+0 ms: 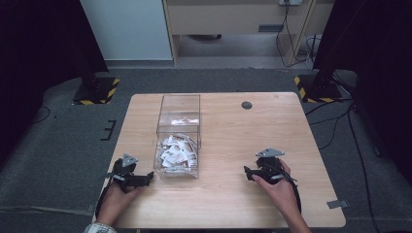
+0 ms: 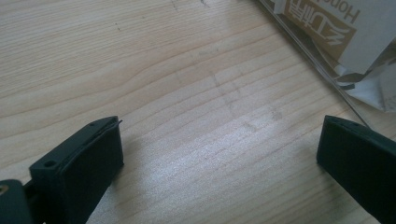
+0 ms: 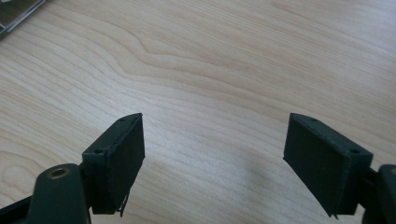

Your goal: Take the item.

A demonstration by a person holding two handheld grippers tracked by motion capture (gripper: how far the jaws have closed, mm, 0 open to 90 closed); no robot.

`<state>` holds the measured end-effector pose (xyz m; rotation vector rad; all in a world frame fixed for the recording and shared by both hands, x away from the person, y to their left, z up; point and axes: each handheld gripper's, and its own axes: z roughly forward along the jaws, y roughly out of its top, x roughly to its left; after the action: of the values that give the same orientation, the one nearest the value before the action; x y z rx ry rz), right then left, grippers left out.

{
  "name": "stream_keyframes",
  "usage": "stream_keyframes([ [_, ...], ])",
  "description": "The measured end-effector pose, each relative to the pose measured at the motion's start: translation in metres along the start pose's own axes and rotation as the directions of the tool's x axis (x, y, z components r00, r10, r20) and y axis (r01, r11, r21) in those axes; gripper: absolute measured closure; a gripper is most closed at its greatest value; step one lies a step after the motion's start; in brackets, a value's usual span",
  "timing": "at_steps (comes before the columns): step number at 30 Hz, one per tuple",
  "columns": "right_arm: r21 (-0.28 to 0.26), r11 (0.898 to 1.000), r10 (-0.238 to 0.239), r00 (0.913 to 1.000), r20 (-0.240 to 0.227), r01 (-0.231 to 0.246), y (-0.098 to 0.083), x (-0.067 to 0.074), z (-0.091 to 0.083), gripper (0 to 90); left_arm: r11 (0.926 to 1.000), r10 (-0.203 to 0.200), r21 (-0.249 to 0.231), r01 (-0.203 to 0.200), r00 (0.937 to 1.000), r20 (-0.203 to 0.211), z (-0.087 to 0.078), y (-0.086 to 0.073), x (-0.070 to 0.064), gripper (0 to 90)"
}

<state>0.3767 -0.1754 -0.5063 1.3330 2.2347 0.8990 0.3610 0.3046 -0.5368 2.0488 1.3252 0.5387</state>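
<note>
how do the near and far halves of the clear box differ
The clear box has two halves. The near half is heaped with white packets; the far half holds few, its bottom mostly bare. The near half lies between the grippers' side; the far half reaches mid-table. Both share clear walls.

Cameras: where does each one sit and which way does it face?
High view: above the person's side, facing forward and down on the table; both hands, left gripper and right gripper show.
Left gripper view: rides the left gripper, looks along open jaws at wood and the clear box of packets.
Right gripper view: rides the right gripper, open jaws over bare wood.
Shared: high and left gripper views both show the box.
</note>
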Motion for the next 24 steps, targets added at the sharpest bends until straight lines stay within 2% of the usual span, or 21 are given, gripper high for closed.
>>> stream_keyframes([
  [6, -0.003, 1.000, -0.023, 0.9996, -0.014, 0.023, 0.016, 0.005, -0.001, 23.6, 1.0000, -0.002, -0.001, 0.002, 1.0000, -0.002, 0.000, 0.000, 0.000, 0.0],
  [8, -0.002, 1.000, -0.016, 0.9993, -0.034, 0.016, 0.025, 0.010, -0.001, 24.5, 1.0000, -0.002, -0.001, 0.002, 1.0000, -0.002, 0.000, 0.000, 0.000, 0.0],
  [13, -0.005, 0.999, -0.052, 0.9980, -0.036, 0.052, 0.037, 0.016, -0.001, 25.5, 1.0000, -0.002, -0.001, 0.002, 1.0000, -0.002, 0.000, 0.000, 0.000, 0.0],
  [17, -0.019, 0.996, -0.091, 0.9939, -0.062, 0.090, 0.052, 0.026, -0.003, 24.5, 1.0000, -0.002, -0.001, 0.002, 1.0000, -0.002, 0.000, 0.000, 0.000, 0.0],
  [19, -0.023, 0.995, -0.096, 0.9928, -0.071, 0.095, 0.055, 0.028, -0.004, 24.7, 1.0000, -0.002, -0.001, 0.002, 1.0000, -0.002, 0.000, 0.000, 0.000, 0.0],
  [24, -0.056, 0.991, -0.129, 0.9884, -0.081, 0.124, 0.075, 0.039, -0.010, 35.5, 1.0000, -0.002, -0.001, 0.002, 1.0000, -0.002, 0.000, 0.000, 0.000, 0.0],
])
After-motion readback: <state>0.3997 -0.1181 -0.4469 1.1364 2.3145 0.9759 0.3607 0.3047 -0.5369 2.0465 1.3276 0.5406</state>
